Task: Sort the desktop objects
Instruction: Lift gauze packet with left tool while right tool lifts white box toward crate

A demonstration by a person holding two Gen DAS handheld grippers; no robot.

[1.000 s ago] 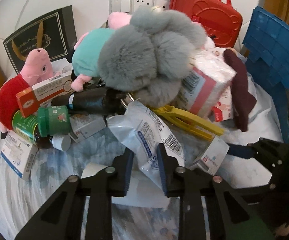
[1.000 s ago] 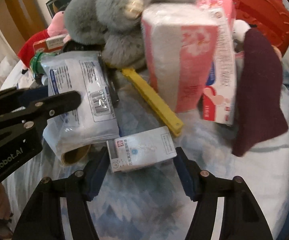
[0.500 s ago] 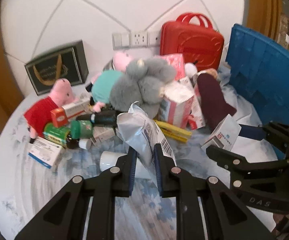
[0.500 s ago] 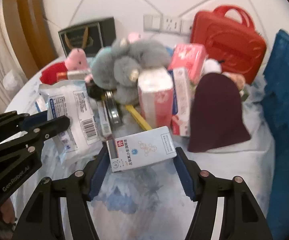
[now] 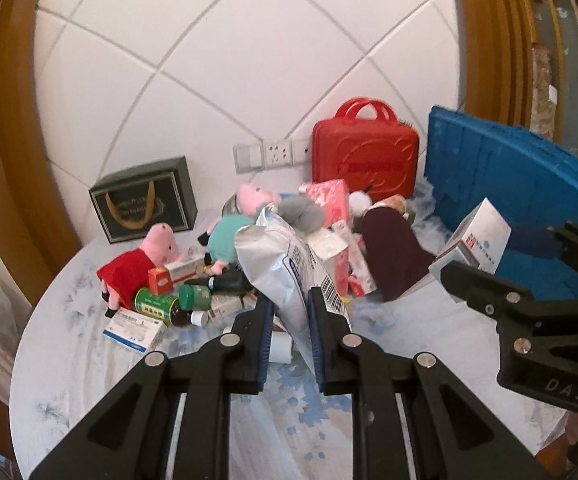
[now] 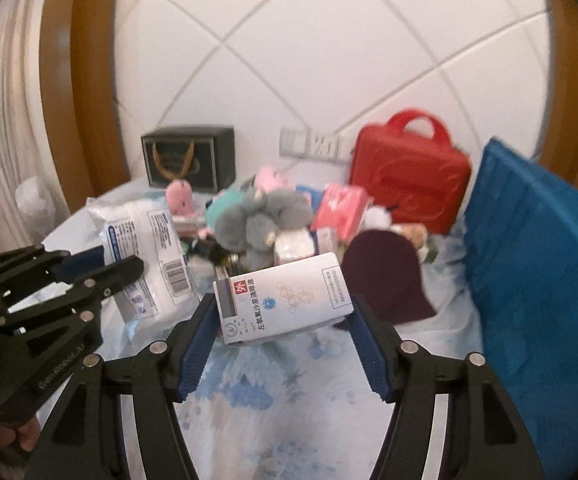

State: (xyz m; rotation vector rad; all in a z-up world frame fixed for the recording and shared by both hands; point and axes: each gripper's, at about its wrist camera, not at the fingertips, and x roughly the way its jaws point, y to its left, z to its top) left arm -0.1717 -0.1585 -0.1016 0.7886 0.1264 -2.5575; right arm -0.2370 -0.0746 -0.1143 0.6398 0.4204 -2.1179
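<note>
Gripping a silver plastic pouch (image 5: 279, 264), the left gripper (image 5: 291, 320) has its fingers (image 5: 264, 334) pressed nearly together on the pouch's lower edge, and the pouch stands upright above them, clear of the counter (image 5: 89, 368). The right gripper (image 6: 281, 336) pinches a white medicine box (image 6: 283, 298) by its two short ends, fingers spread to the box's length; the box tilts slightly, its right end higher, and hangs above the counter.

In the left wrist view, the right gripper and its box sit at 3 o'clock, well apart from the pouch. In the right wrist view, the left gripper and pouch sit at 9 o'clock.

Open room: the near half of the counter, from 5 to 8 o'clock in both views, carries no objects. A blue crate (image 5: 529, 184) closes the right edge at 2 to 3 o'clock. The round counter edge runs along the left at 8 to 9 o'clock.

Remaining clutter lies at centre: a grey plush (image 6: 261, 220), a red-dressed pig plush (image 5: 137, 264), a teal-dressed pig plush (image 5: 229, 240), a green-capped bottle (image 5: 169, 306), small boxes, pink tissue packs (image 6: 341, 208) and a maroon cloth (image 6: 383, 276).

The counter wears a white cloth with pale blue print. Against the white tiled wall at 12 o'clock stand a red case (image 5: 365, 160), a dark gift bag (image 5: 145, 200) and a socket strip (image 5: 273, 154). Wooden trim frames both sides.
</note>
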